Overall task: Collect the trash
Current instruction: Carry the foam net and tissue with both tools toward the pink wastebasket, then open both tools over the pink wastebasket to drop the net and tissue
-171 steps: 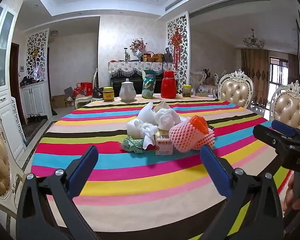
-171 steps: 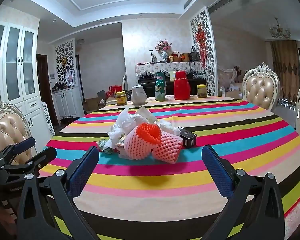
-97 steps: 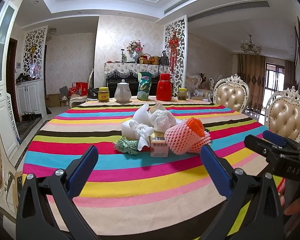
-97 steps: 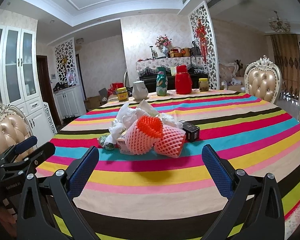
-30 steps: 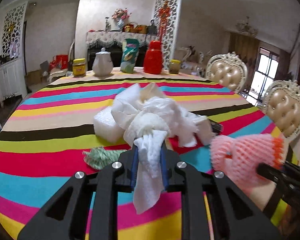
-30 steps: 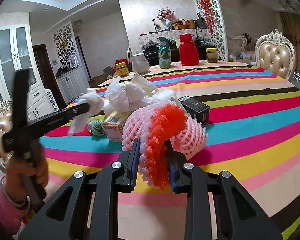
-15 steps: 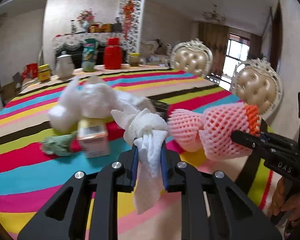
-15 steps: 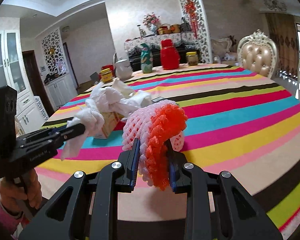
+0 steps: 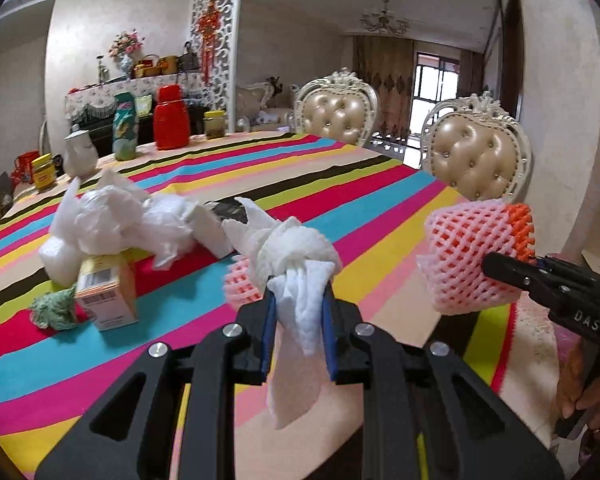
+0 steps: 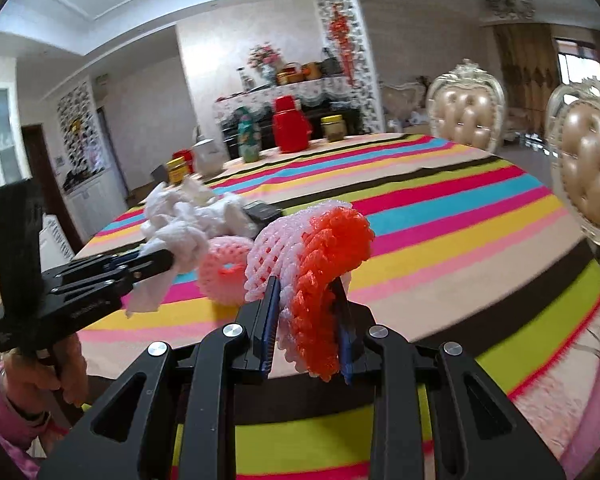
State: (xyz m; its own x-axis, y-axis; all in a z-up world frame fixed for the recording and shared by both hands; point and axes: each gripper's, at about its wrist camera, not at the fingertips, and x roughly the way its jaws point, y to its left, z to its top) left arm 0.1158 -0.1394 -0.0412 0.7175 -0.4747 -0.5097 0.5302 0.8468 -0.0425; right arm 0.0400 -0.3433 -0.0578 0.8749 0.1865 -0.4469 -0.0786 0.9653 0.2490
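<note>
My left gripper (image 9: 298, 302) is shut on a crumpled white paper towel (image 9: 296, 252) held above the striped tablecloth (image 9: 380, 200). To its right, my right gripper (image 9: 512, 268) is shut on pink and orange foam fruit nets (image 9: 472, 256). In the right wrist view those fruit nets (image 10: 316, 256) fill the right gripper (image 10: 306, 304), and the left gripper (image 10: 156, 260) carries the towel (image 10: 180, 240) at the left. On the cloth lie white plastic bags (image 9: 112, 216), a small carton (image 9: 106, 292), a green wad (image 9: 56, 308) and another pink net (image 10: 224, 268).
Two cream padded chairs (image 9: 476, 156) stand at the table's right side. At its far edge stand a red flask (image 9: 171, 118), a green bag, jars and a white teapot (image 9: 80, 152). A small black box (image 10: 262, 210) lies beside the pile. A hand (image 10: 40, 376) holds the left tool.
Both grippers, open before the pile at first, have shut on the towel and the fruit nets, lifted them off the pile and swung rightward toward the chairs.
</note>
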